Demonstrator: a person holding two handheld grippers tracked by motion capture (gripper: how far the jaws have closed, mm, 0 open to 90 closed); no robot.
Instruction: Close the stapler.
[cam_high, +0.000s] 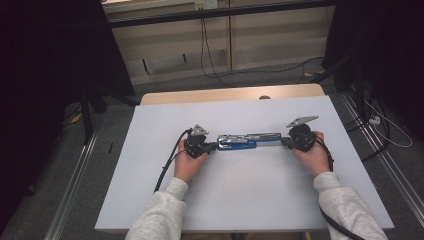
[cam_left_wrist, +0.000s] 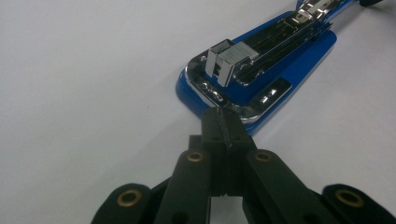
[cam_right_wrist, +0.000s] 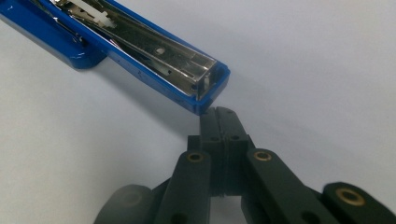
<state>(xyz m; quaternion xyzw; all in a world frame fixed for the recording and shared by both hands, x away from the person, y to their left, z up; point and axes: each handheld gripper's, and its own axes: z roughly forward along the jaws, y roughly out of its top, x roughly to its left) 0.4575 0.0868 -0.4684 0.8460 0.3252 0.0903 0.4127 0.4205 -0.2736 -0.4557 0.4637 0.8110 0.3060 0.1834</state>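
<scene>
On the white table (cam_high: 150, 200), my left gripper (cam_left_wrist: 223, 119) is pressed together, tips at the chrome edge of the opened blue stapler (cam_high: 245, 141). My right gripper (cam_right_wrist: 219, 114), likewise closed, meets the far end; whether either actually pinches metal, I cannot tell.

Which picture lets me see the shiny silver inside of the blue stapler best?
The left gripper view: the stapler lies close, its silver metal channel and base plate sharp. The right gripper view shows its other end, the opened top arm's metal tray. The high view shows the whole stapler, small, opened flat between both claws.
</scene>
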